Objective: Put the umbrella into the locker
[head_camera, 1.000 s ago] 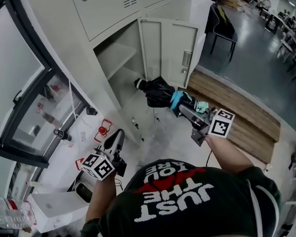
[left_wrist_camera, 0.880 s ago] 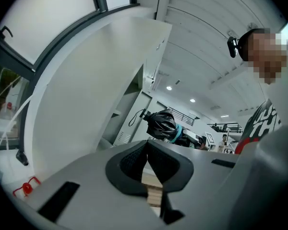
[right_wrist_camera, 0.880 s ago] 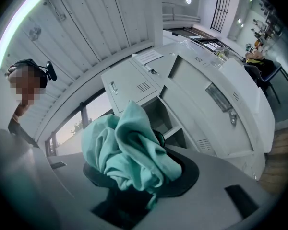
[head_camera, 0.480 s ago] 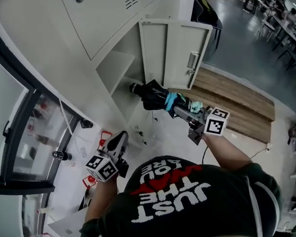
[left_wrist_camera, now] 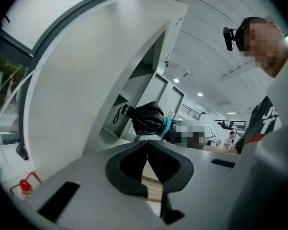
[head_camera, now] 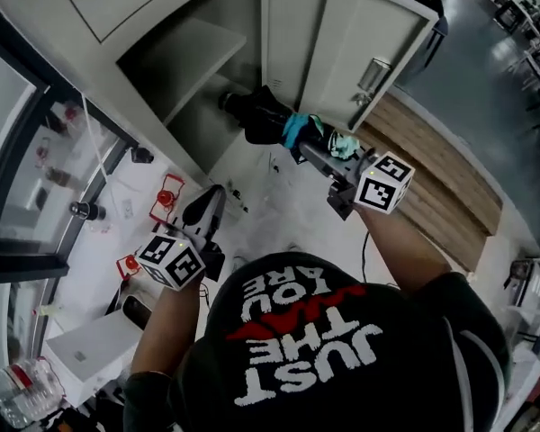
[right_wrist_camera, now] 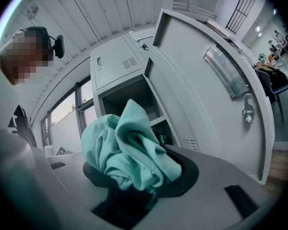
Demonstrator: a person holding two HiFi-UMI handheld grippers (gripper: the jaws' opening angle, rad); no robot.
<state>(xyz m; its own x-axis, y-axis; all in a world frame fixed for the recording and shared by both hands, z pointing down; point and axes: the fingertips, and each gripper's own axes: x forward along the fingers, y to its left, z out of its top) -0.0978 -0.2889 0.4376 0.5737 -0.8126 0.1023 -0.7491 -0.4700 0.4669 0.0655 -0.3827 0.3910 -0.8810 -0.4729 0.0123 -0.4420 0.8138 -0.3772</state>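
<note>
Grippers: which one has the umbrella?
The right gripper: its jaws clamp the black umbrella at its teal fabric end. The left gripper is shut and empty.

Bright, even light was recorded. Ceiling lamps [left_wrist_camera: 200, 94] were seen right of the locker [left_wrist_camera: 134, 87]. Locker interior was shaded. Gripper views were fisheye-bent, edges vignetted black. Foreground was soft.
</note>
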